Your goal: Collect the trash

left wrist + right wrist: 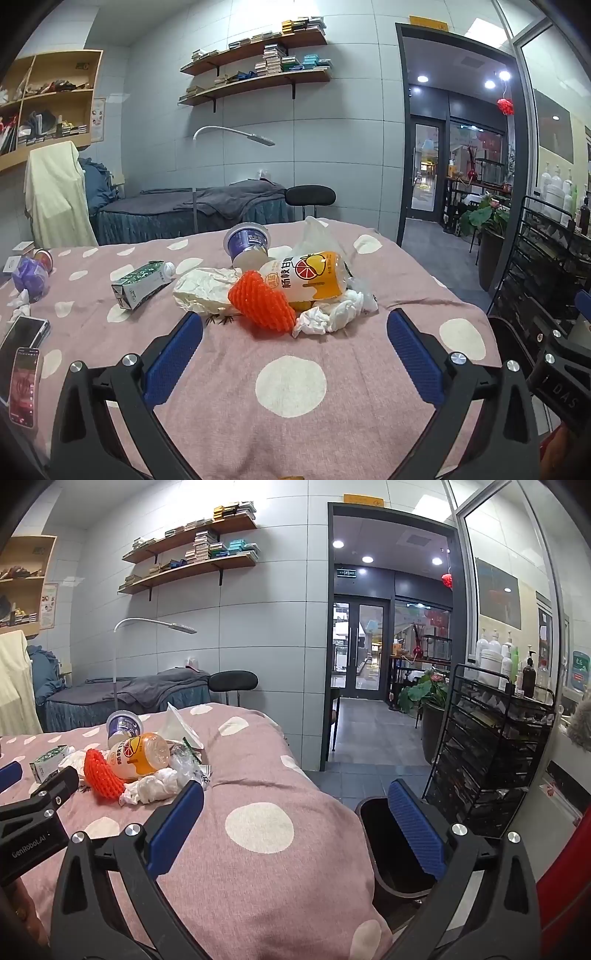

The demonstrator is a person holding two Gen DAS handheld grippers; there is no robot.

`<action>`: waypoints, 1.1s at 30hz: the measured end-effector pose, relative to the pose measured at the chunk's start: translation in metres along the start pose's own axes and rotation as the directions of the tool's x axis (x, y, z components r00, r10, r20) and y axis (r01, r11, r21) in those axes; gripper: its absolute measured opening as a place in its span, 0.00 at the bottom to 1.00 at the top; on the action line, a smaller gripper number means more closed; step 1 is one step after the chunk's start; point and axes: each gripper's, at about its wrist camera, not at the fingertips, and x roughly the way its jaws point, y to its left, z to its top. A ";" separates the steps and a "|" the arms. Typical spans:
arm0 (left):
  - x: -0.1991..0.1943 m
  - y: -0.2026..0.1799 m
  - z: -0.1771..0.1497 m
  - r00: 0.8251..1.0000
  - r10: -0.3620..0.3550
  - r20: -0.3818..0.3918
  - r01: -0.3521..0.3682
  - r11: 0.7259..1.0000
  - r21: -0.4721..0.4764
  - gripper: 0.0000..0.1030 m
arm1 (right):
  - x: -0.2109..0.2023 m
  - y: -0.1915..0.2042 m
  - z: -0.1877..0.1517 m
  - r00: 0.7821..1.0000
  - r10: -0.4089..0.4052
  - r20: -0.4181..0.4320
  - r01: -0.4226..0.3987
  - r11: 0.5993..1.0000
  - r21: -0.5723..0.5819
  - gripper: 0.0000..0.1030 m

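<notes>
A tiled room with wall shelves [258, 77] and an open doorway [388, 635] is shown. The foreground is filled by a bed covered in a pink dotted sheet [332, 369]. The trash pile [280, 288], with its orange bottle [314, 275], is heaped mid-bed. A dark bin [391, 845] is seen beside the bed's edge. The left gripper [295, 354] and right gripper [295, 830] are both held wide apart, with nothing gripped.

Pink polka-dot bed [288, 387] carries trash heap: orange foam net [258, 301], juice bottle [314, 275], crumpled tissues [328, 314], yogurt cup [246, 243], carton [142, 284], two phones [22, 354] at left edge
</notes>
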 end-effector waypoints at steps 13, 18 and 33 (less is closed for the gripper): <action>-0.001 -0.001 0.000 1.000 -0.012 0.001 0.012 1.000 0.011 0.95 | -0.002 -0.002 0.001 1.000 -0.003 0.002 0.003 1.000 -0.001 0.96; 0.001 -0.001 -0.001 1.000 -0.010 -0.001 0.010 1.000 0.010 0.95 | -0.007 -0.006 0.002 1.000 -0.006 0.001 0.006 1.000 0.001 0.96; 0.001 0.001 -0.002 1.000 -0.010 -0.011 0.010 1.000 0.000 0.95 | -0.005 -0.001 0.002 1.000 -0.004 -0.002 0.004 1.000 -0.010 0.96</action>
